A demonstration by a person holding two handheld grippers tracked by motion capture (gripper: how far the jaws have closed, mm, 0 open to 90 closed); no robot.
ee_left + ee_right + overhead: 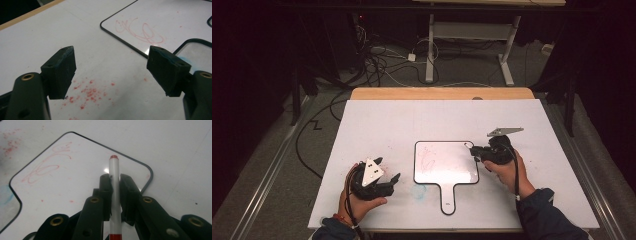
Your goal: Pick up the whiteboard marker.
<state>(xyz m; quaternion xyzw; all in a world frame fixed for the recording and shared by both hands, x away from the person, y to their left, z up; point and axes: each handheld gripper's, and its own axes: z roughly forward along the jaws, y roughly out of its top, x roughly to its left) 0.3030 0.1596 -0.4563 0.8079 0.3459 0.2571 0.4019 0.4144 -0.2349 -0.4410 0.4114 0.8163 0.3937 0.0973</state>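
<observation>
- High view: small white board [446, 164] flat on the white desk [387, 125], handle pointing back at the person. Red scribbles on its left part.
- Right tongs [472, 150] at the board's top right corner, tips just over the edge. Right hand [504, 167] wrapped round the black body, wrist low by the desk, sleeve coming in from the bottom. Grey three-cornered plate sticking up on top.
- Left tongs [391, 172] off to the left of the board, apart from it. Left hand [357, 200] cupped under them from below, tips turned toward the board. Looks like waiting, out of the way, while the other side works.
- Faint blue smudge [418, 191] on the desk, near the board's bottom left corner.
- Left tongs view: jaws wide apart, nothing between them. Red crumbs [87, 93] on the desk below. Board corner [150, 25] with the red scribble [142, 32] further off, to the right.
- Right tongs view: jaws clenched tight on a white pen [114, 195] with a red tip. Pen running straight along the jaws, tip poking out past them and pointing over the board [75, 190].
- Held that way so the tip can reach the board, most likely to draw more.
- Tip near the board's far corner, away from the red scribble [47, 162]. Cannot tell if the tip touches the board.
</observation>
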